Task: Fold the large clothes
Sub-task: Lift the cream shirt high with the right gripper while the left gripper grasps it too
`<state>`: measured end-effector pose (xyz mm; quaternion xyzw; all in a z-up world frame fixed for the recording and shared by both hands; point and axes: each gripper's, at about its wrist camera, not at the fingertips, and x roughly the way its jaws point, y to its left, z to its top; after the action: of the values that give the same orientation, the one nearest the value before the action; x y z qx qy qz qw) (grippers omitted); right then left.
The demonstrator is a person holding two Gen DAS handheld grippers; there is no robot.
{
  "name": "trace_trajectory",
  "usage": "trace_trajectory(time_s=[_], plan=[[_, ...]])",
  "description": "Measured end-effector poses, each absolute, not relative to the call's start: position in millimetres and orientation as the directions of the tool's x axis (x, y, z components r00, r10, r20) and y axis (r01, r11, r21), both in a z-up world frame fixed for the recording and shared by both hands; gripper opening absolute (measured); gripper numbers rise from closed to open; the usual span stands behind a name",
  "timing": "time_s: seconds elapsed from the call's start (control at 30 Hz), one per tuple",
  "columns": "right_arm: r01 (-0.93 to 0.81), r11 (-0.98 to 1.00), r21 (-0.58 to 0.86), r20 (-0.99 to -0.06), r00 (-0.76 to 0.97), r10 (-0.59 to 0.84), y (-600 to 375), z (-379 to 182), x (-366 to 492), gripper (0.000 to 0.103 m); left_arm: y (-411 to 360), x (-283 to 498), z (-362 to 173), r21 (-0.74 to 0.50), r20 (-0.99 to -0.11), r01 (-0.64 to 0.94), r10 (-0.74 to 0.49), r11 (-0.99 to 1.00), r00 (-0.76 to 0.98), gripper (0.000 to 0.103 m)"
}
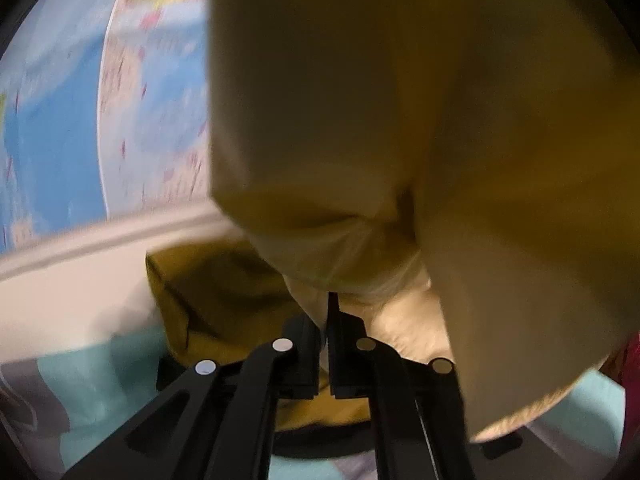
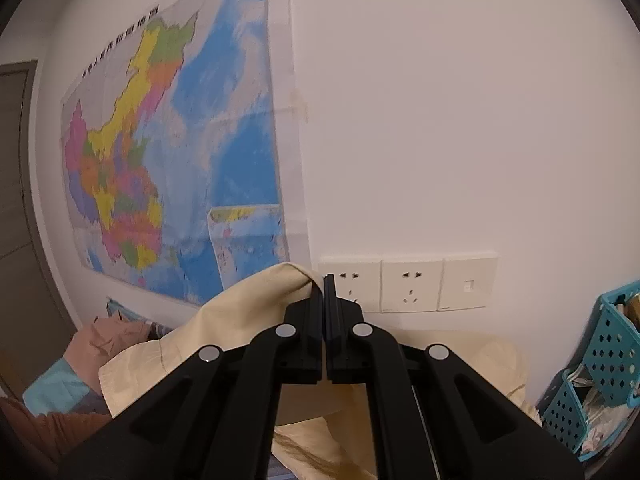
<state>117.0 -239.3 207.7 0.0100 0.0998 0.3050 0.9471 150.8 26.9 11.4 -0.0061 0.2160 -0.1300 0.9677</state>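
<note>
A large cream-yellow garment (image 1: pixel 360 120) hangs close in front of the left wrist camera and fills most of that view. My left gripper (image 1: pixel 326 312) is shut on a bunched fold of it, with cloth pinched between the black pads. The same cream garment (image 2: pixel 240 320) drapes over the left side of my right gripper (image 2: pixel 324 284), which is shut on its edge and held up level toward the wall. The rest of the cloth hangs down below both grippers and hides what lies under it.
A coloured wall map (image 2: pixel 168 152) hangs on the white wall, with wall sockets (image 2: pixel 408 284) to its right. A blue perforated basket (image 2: pixel 600 368) stands at the right. Other clothes, pink-brown (image 2: pixel 108 340) and teal (image 1: pixel 100 380), lie lower left. A dark door (image 2: pixel 16 160) is at far left.
</note>
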Motion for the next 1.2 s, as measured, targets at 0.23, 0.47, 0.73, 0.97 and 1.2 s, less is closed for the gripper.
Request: trace_trajectory(time_s=[0.23,0.47,0.73,0.97,1.2], plan=[[-0.581,0.809,0.088,-0.027,0.811,0.585,-284.1,265.5,59.3,0.001,26.4,140.1,94.0,-0.197,-0.272,0.346,-0.39,0.917,0.88,0.0],[-0.622,0.781,0.055,0.135,0.779,0.612,-317.7,319.9,-30.3,0.001,30.2,97.2,183.7,-0.242,-0.131,0.43,-0.468,0.87,0.874,0.0],[-0.739,0.673,0.018,0.306,0.645,0.7,-333.4,366.1,-141.2,0.001,37.1,-28.1,265.2,-0.169,-0.005,0.412,-0.418,0.896,0.908,0.0],[-0.817,0.576,0.032,0.366,0.545,0.754,-328.0,396.5,-207.7,0.001,82.0,-170.4,339.3,-0.112,0.117,0.291,-0.278,0.95,0.953,0.0],[-0.889,0.438,0.131,0.334,0.456,0.825,-307.3,383.6,-199.8,0.001,91.5,-262.4,371.6,0.036,0.13,0.073,-0.077,0.997,0.989,0.0]])
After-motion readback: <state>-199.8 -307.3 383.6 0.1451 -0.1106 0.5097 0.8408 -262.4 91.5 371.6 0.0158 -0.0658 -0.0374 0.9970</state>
